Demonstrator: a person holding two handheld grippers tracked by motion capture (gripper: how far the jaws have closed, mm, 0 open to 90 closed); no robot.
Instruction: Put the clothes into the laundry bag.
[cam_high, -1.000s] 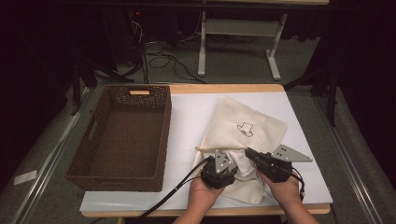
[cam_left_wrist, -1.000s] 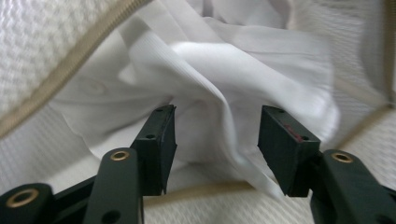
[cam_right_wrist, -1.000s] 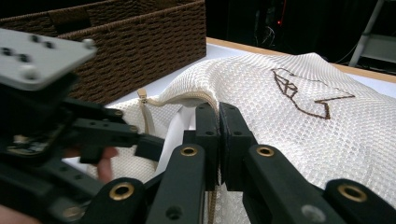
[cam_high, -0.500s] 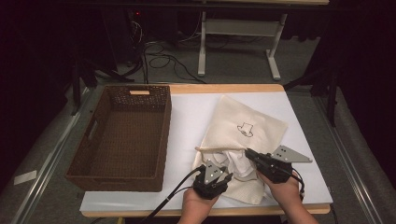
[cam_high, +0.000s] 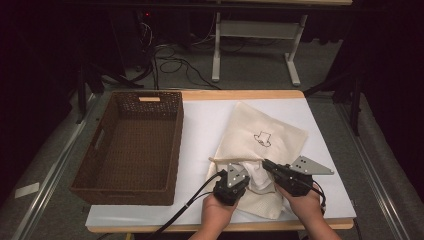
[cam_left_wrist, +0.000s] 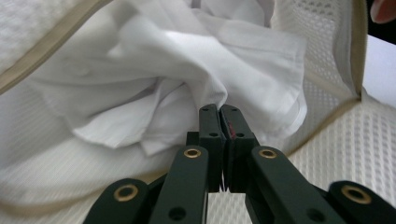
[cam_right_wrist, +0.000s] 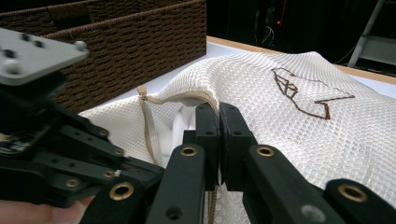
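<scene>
A cream mesh laundry bag (cam_high: 265, 135) with a dark stitched emblem lies on the white table (cam_high: 205, 130). A crumpled white garment (cam_high: 257, 175) bulges from its open mouth. My left gripper (cam_high: 245, 172) is at that mouth; its jaws have just been closing and now stand shut, with a fold of the white garment (cam_left_wrist: 187, 60) pinched at the tips (cam_left_wrist: 219, 109). My right gripper (cam_high: 266, 163) comes in from the right. In the right gripper view it (cam_right_wrist: 218, 108) is shut on the bag's tan-trimmed rim, with the mesh (cam_right_wrist: 280, 107) lifted a little there.
A dark brown wicker basket (cam_high: 175, 145) with handle cut-outs stands left of the bag, and its wall (cam_right_wrist: 130, 46) is close behind the bag's mouth. The table's front wooden edge (cam_high: 150, 227) lies just under the person's hands. Cables and a stand fill the floor beyond.
The left gripper drew back slightly toward the front edge, then returned to the bag's mouth and closed on the white garment. The right gripper and the bag kept their place.
</scene>
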